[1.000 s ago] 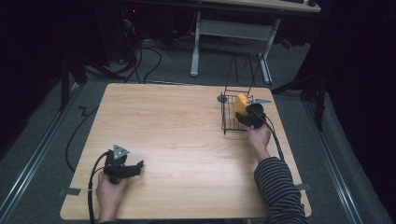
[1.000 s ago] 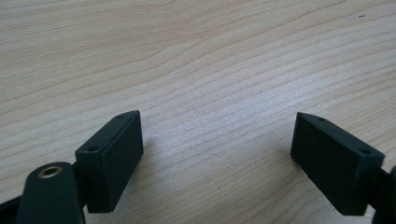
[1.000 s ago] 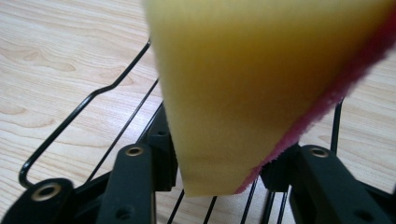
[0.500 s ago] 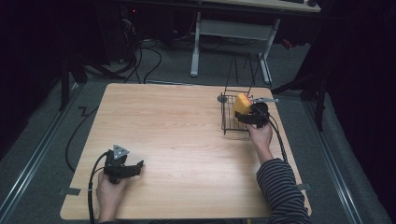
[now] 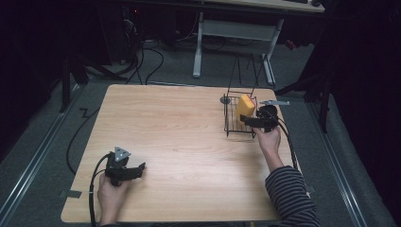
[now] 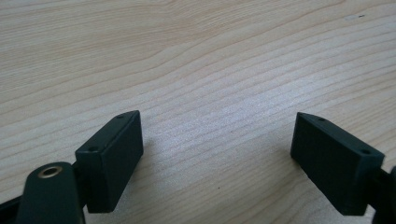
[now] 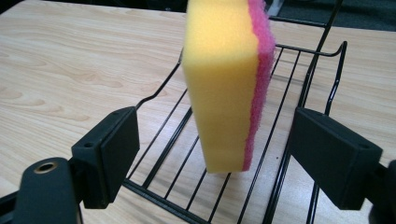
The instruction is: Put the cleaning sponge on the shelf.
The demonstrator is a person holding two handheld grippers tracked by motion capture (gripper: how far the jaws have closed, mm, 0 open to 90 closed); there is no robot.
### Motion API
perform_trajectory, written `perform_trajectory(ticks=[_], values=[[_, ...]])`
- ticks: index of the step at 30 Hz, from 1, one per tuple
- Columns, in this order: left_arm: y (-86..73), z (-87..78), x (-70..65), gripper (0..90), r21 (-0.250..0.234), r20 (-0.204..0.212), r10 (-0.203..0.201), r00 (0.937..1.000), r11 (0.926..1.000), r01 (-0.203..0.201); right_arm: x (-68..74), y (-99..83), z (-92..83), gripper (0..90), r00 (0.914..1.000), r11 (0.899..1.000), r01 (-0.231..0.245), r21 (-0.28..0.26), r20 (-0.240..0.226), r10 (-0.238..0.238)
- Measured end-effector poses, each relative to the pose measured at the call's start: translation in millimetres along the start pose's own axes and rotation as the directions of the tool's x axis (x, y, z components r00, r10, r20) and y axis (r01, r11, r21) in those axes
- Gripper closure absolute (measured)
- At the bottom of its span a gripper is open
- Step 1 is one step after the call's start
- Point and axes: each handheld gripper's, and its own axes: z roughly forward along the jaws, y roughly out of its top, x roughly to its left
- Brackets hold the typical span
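Note:
A yellow sponge (image 5: 245,106) with a pink scouring face stands on edge in a black wire rack (image 5: 232,124) at the table's right side. My right gripper (image 5: 246,120) sits just in front of it, open. In the right gripper view the sponge (image 7: 224,84) rises between the spread jaws of this gripper (image 7: 215,114), and neither pad touches it; the jaws have just been opening. The rack's wires (image 7: 275,186) run under it. My left gripper (image 5: 139,168) rests near the table's front left corner, open, and its own view shows it (image 6: 217,116) over bare wood.
The wooden table (image 5: 179,127) spreads wide between the two hands. A small grey disc (image 5: 226,100) lies by the rack's far left corner. Beyond the table stand a desk's white legs (image 5: 198,47), with cables (image 5: 151,52) on the floor.
The right gripper's jaws have come apart off the sponge, and the hand has drawn back and up a little. The sponge stays standing in the rack. The left hand has kept still.

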Motion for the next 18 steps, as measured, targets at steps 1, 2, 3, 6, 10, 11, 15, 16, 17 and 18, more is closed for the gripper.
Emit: perform_trajectory(ticks=[1, 2, 3, 6, 10, 11, 15, 16, 17, 18], values=[[0.0, 0.0, 0.0, 17.6, 0.0, 0.0, 0.0, 1.0, 1.0, 0.0, 0.5, 0.0, -1.4, 16.6, 1.0, 1.0, -0.002, -0.001, -0.004, 0.002], [0.0, 0.0, 0.0, 17.5, 0.0, 0.0, 0.0, 1.0, 1.0, 0.0, 0.9, 0.0, -2.8, 16.6, 1.0, 1.0, 0.002, -0.003, -0.003, -0.002], [0.0, 0.0, 0.0, 17.6, 0.0, 0.0, 0.0, 1.0, 1.0, 0.0, 1.5, 0.2, -4.1, 16.6, 1.0, 1.0, 0.005, -0.004, -0.003, -0.005], [0.0, 0.0, 0.0, 17.5, 0.0, 0.0, 0.0, 1.0, 1.0, 0.0, 4.2, 0.0, -8.9, 16.6, 1.0, 1.0, 0.004, -0.009, -0.007, -0.004], [0.0, 0.0, 0.0, 17.5, 0.0, 0.0, 0.0, 1.0, 1.0, 0.0, 6.1, -1.6, -14.6, 17.9, 1.0, 0.999, 0.008, -0.034, -0.005, -0.008], [0.0, 0.0, 0.0, 17.5, 0.0, 0.0, 0.0, 1.0, 1.0, 0.0, 6.0, -2.3, -16.5, 17.9, 1.0, 0.999, 0.007, -0.036, -0.006, -0.008], [0.0, 0.0, 0.0, 17.6, 0.0, 0.0, 0.0, 1.0, 1.0, 0.0, 4.8, -5.6, -26.4, 17.7, 0.9998, 0.999, 0.017, -0.031, -0.011, -0.017], [0.0, 0.0, 0.0, 17.5, 0.0, 0.0, 0.0, 1.0, 1.0, 0.0, 5.4, -5.7, -29.5, 17.8, 0.9998, 0.999, 0.011, -0.033, -0.015, -0.012], [0.0, 0.0, 0.0, 17.5, 0.0, 0.0, 0.0, 1.0, 1.0, 0.0, 5.5, -5.7, -32.2, 18.2, 0.9997, 0.999, 0.011, -0.039, -0.02, -0.012], [0.0, 0.0, 0.0, 17.5, 0.0, 0.0, 0.001, 1.0, 1.0, -0.001, 5.5, -5.7, -32.2, 18.2, 0.9997, 0.999, 0.011, -0.039, -0.02, -0.012]])
